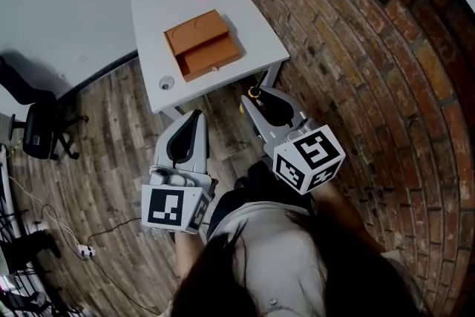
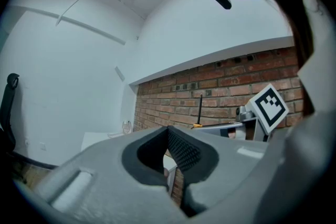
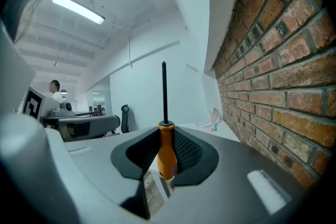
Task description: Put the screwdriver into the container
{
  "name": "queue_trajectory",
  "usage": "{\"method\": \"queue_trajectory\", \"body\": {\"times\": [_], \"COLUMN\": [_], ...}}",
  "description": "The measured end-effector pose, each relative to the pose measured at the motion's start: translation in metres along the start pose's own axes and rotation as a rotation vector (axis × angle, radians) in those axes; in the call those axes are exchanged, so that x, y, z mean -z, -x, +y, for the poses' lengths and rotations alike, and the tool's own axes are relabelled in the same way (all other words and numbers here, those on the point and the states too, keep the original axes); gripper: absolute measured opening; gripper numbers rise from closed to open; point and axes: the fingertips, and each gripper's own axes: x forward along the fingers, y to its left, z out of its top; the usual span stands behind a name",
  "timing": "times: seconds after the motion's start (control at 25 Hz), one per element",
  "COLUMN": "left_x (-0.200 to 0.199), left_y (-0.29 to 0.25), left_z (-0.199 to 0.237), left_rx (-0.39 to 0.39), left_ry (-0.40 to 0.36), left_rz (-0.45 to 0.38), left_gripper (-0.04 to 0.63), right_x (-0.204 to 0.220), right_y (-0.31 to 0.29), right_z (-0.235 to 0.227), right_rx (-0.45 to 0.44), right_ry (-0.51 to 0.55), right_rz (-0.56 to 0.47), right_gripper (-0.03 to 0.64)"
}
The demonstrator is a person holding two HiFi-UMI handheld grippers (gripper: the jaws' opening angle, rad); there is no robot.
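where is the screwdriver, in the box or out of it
Out. The right gripper is shut on the screwdriver by its orange handle, away from the table where the box sits.

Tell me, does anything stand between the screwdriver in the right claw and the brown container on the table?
Nothing visible does. The right claw holds the screwdriver before the near edge of the table, and only bare tabletop lies between it and the container. The left claw is aside.
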Motion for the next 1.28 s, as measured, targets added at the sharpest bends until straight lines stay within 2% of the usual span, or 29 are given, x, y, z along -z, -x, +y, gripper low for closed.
{"method": "queue_trajectory", "body": {"times": [0.52, 1.28], "left_x": [-0.002, -0.003], "left_y": [-0.023, -0.117], "left_z": [0.032, 0.107], "left_rx": [-0.031, -0.106], "left_ry": [0.002, -0.004], "left_rz": [0.002, 0.016], "left_gripper": [0.0, 0.0], "right_x": [-0.004, -0.001], "right_y": [-0.04, -0.143], "right_z": [-0.014, -0.09], "right_rx": [-0.019, -0.053], "right_ry": [0.004, 0.028], "right_rz": [0.013, 0.081], "right_gripper": [0.078, 0.078]}}
